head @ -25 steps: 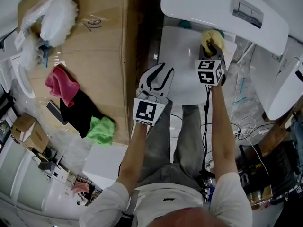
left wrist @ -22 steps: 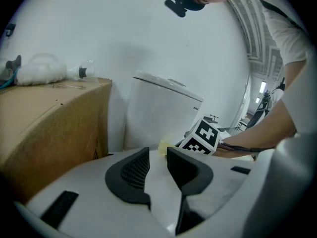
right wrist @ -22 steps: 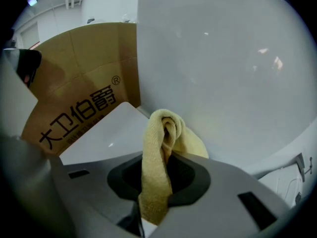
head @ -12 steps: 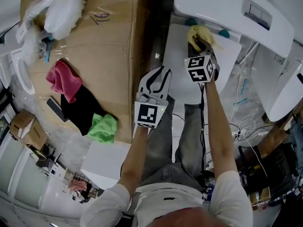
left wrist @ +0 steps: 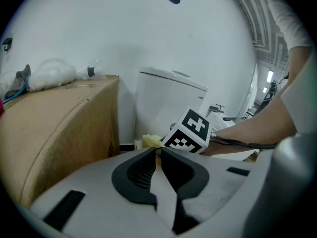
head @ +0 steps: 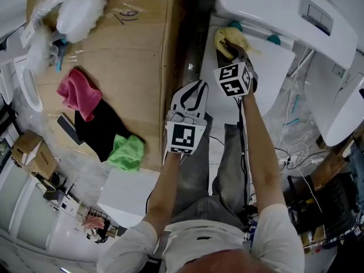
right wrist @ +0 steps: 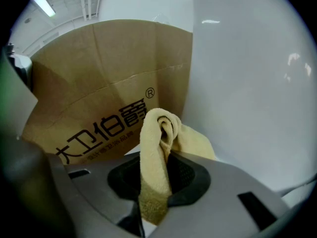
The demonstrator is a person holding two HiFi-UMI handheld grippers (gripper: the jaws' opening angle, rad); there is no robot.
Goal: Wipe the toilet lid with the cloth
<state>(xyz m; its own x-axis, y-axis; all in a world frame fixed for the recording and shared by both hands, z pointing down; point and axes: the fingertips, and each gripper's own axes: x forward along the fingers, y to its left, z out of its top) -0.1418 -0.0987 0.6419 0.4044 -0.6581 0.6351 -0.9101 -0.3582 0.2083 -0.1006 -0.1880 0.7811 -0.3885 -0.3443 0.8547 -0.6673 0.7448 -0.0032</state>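
Note:
The white toilet lid (head: 267, 78) lies shut below the cistern (head: 278, 13). A yellow cloth (head: 228, 37) rests on the lid's back left corner. My right gripper (head: 232, 50) is shut on it, and in the right gripper view the cloth (right wrist: 157, 133) bulges up between the two pads. My left gripper (head: 199, 86) hovers off the lid's left edge, beside the cardboard box. Its jaws have just been closing; the fingertips (left wrist: 151, 152) nearly touch with nothing between them. The left gripper view shows the right gripper's marker cube (left wrist: 190, 131) ahead.
A tall cardboard box (head: 133, 56) stands left of the toilet, close to the lid. On it lie a pink cloth (head: 77, 94), a black cloth (head: 99, 132), a green cloth (head: 128, 152) and a white fluffy bundle (head: 79, 10). Cables (head: 290, 149) trail on the floor at the right.
The right gripper has slid the yellow cloth leftward across the back of the lid to its left corner. The left gripper's jaws have gone from wide apart to nearly together.

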